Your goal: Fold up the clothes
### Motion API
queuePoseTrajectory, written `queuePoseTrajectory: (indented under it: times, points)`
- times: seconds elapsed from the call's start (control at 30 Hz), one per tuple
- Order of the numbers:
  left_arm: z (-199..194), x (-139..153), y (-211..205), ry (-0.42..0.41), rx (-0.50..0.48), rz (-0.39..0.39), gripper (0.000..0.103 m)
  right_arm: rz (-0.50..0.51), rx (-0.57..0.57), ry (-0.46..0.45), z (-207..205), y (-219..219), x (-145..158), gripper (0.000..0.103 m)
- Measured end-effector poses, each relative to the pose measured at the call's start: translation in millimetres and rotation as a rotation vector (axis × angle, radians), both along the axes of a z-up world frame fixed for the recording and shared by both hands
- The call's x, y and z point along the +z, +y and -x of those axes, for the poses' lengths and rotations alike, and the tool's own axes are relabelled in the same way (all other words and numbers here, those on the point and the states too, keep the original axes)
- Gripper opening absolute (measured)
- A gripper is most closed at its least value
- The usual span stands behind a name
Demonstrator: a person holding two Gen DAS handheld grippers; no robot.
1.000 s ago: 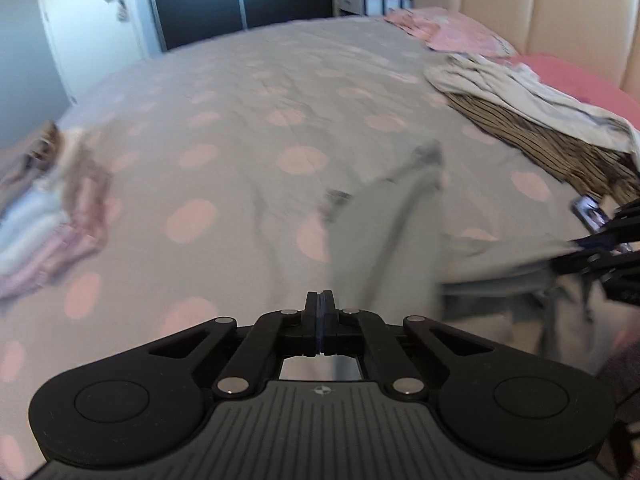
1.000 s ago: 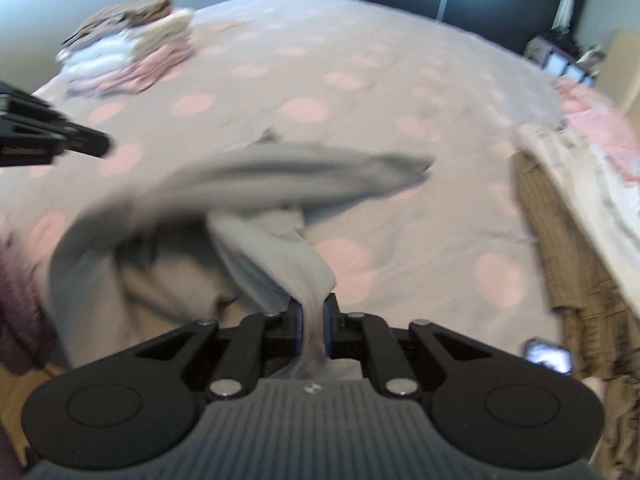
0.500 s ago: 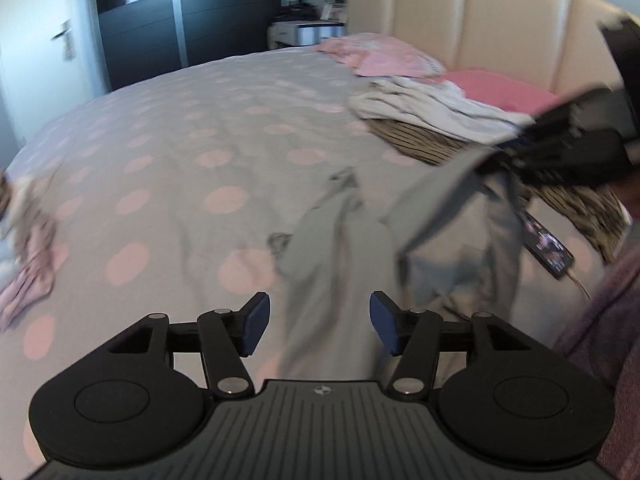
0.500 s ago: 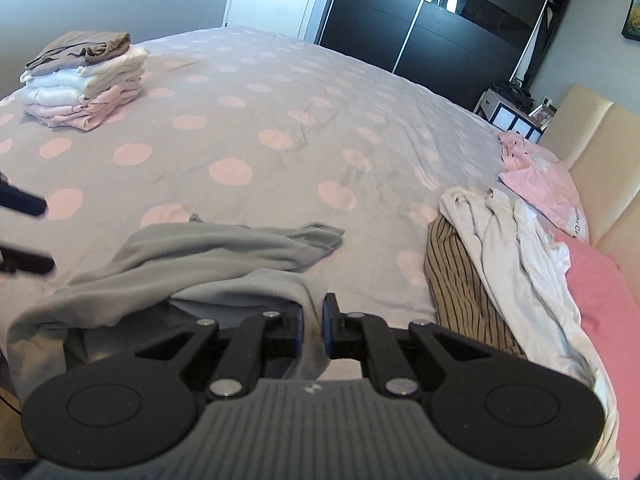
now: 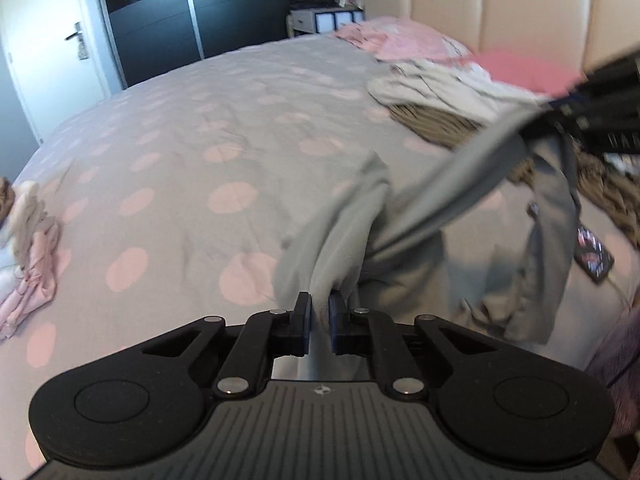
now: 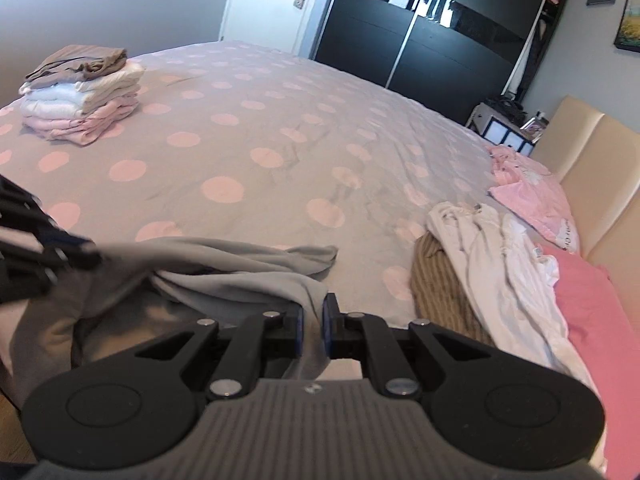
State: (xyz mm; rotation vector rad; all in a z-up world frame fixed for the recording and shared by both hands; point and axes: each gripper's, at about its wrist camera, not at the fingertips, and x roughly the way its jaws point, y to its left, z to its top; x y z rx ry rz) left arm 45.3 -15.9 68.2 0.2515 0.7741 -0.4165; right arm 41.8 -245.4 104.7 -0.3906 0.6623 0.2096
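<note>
The left claw (image 5: 319, 303) was closing, its jaws pinching a bunched fold of the grey garment (image 5: 420, 240) low over the near edge of the bed (image 5: 192, 128). The right claw (image 6: 312, 314) was clamped tight on another edge of that same garment, which stretched between the two and sagged crumpled onto the spotted cover. A folded stack (image 6: 80, 96) sat at the far corner, well apart, with unfolded clothes (image 6: 488, 264) heaped near the headboard (image 6: 592, 168).
</note>
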Motion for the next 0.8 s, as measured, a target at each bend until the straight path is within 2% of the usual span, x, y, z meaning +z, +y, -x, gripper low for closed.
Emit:
queuePoseTrajectory:
  times: [0.23,0.37,0.47,0.57,0.8]
  points:
    - [-23,61,58,-0.100,0.118,0.057,0.006,0.012,-0.099,-0.147,-12,-35,52,0.010]
    - [-24,97,76,-0.179,0.163,0.070,0.005,0.010,-0.176,-0.237,-15,-57,84,0.010]
    - [-30,102,96,-0.136,0.197,0.112,0.005,-0.004,-0.219,-0.225,-16,-73,87,0.011]
    - [-34,83,108,-0.053,0.199,0.083,0.005,-0.003,-0.230,-0.143,-18,-80,64,0.010]
    - [-22,18,111,0.189,0.135,-0.045,0.005,0.025,-0.191,0.113,-10,-70,-23,0.011]
